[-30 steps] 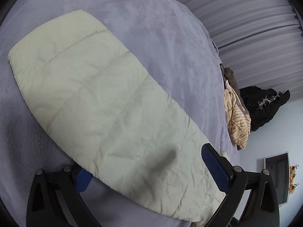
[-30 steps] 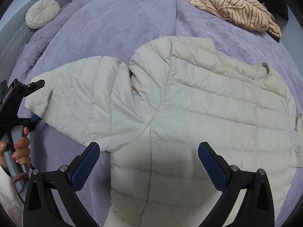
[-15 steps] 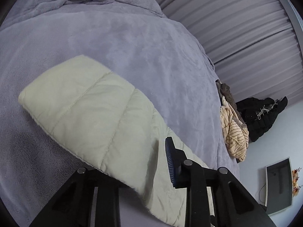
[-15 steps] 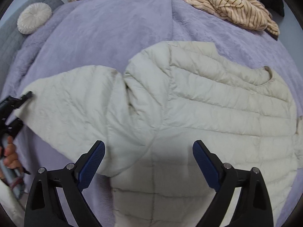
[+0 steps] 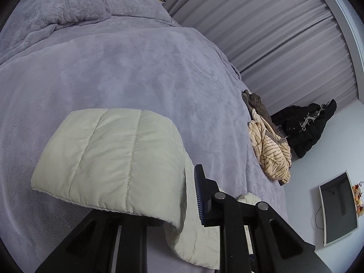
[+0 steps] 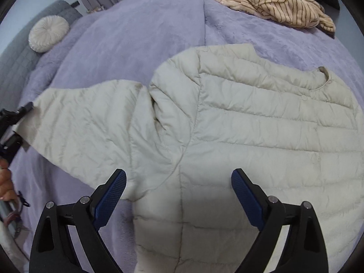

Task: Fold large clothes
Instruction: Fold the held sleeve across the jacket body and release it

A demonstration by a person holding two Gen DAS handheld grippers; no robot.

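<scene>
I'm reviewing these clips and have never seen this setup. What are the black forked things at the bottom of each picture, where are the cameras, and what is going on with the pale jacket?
No robot here: a person holds a hand-held gripper in each hand, each carrying a fisheye camera looking along its two blue-padded fingers.

The left wrist view shows the left hand-held gripper shut on the sleeve end of a cream quilted jacket, lifting it above the purple blanket.

The right wrist view shows the right hand-held gripper open above the jacket's body, touching nothing. The left one appears at that picture's left edge, holding the sleeve.

A striped garment and a round cushion also lie on the bed.
</scene>
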